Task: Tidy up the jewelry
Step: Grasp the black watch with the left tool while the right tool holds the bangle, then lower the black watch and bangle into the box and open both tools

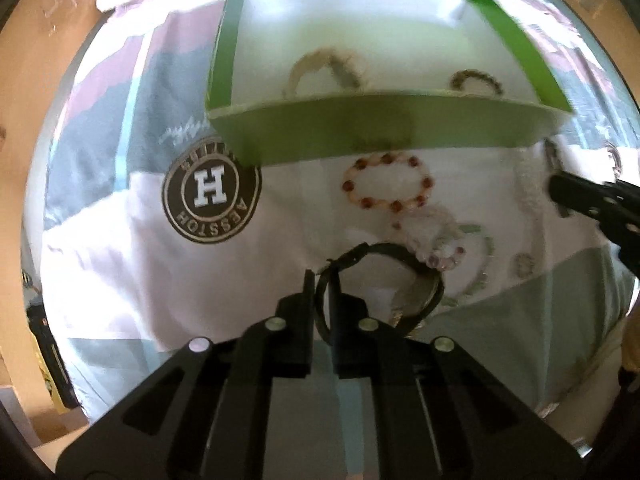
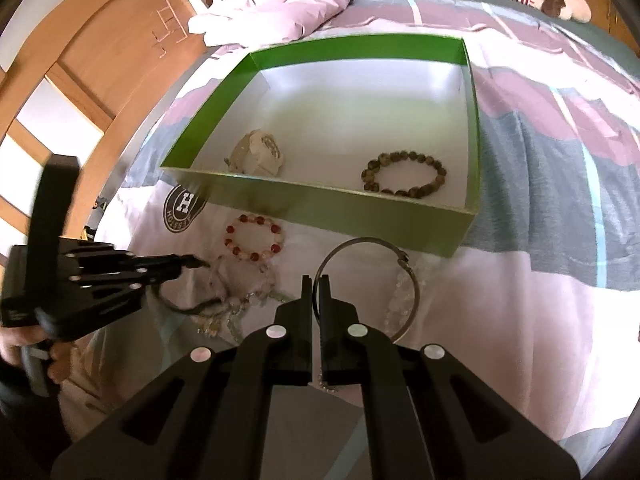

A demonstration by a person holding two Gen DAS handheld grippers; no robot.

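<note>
Left gripper [image 1: 322, 280], black and two-fingered, clamped on a dark thin-strapped bracelet [image 1: 384, 284] whose loop curls off to the right of the fingertips; in the right wrist view, seen at far left [image 2: 192, 261], gripped by a hand [image 2: 24, 344], tips together over the tangle of pale beaded strands [image 2: 236, 300]. Just ahead of those tips, a bracelet of red and cream round beads [image 1: 388, 182] lying flat on the white, pink and grey bed cover [image 1: 120, 280], near a round dark badge with a white H [image 1: 212, 194] to the left. Beyond that, an open shallow green cardboard box with a white floor [image 2: 320, 208], holding a cream-coloured chunky wristwatch [image 2: 260, 154] at left and a bracelet of mottled brown round beads [image 2: 404, 176] at right, well apart. Right gripper [image 2: 316, 280], also black, closed on the rim of a thin silver metal hoop bangle [image 2: 368, 284], loop spreading right of the fingers, a clear beaded strand [image 2: 400, 300] hanging inside it, green box wall just ahead.
</note>
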